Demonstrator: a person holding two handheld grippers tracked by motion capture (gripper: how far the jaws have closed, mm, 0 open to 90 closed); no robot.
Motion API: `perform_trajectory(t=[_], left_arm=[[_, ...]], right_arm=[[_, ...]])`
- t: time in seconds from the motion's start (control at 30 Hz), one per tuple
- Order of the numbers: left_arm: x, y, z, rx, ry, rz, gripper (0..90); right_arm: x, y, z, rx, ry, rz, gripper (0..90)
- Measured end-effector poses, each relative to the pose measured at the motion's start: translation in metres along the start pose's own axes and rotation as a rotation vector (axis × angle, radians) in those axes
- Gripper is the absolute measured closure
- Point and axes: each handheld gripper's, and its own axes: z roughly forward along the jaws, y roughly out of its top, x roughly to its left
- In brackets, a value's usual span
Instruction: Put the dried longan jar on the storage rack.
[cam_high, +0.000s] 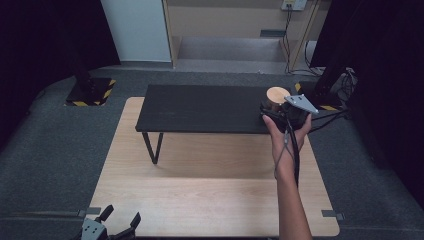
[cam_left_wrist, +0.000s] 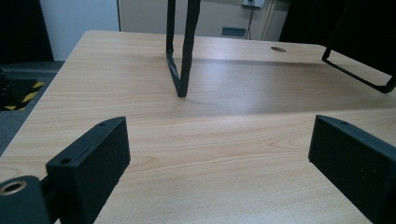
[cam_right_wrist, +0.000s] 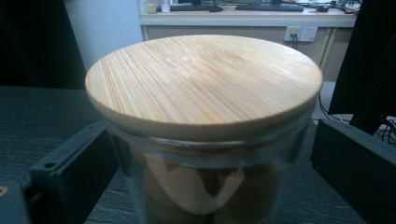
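My right gripper (cam_high: 278, 114) is at the far right corner of the black low shelf (cam_high: 200, 107), about 2 o'clock from the middle of the light wooden bench (cam_high: 210, 190) in the high view. Between its jaws stands the round glass jar w/ flat bamboo lid (cam_right_wrist: 204, 79), upright on the shelf's dark top. In the right gripper view the jaws are wide: the left pad is close beside the glass, maybe touching it, and at the right pad I see a gap to the wall. So I judge there is no grip now and the jar rests on its own weight. Through the glass I see brown rounded pieces, prob. nuts or cookies; I cannot tell which.

The jar sits near the shelf's edge, I think bc this corner is easiest for my right arm to reach, approx. straight ahead of it. The lid is on and level.

My left gripper (cam_high: 107, 227) waits at about 7 o'clock, at the near left edge of the bench, jaws wide w/ nothing between them. In the left gripper view they point across bare wood toward the black metal leg (cam_left_wrist: 181, 56) of the shelf. It is kept there, I judge, to stay out of the way.
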Motion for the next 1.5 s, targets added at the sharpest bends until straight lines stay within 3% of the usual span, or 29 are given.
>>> perform_trajectory(t=[1.17, 1.5], left_arm=[[-0.002, 0.002, -0.007, -0.019, -0.002, 0.003, 4.0], [-0.003, 0.003, -0.010, -0.027, 0.002, 0.006, 4.1]], right_arm=[[0.004, 0.002, -0.017, -0.014, 0.027, -0.039, 1.0], [0.007, -0.007, -0.034, -0.027, 0.025, -0.047, 1.1]])
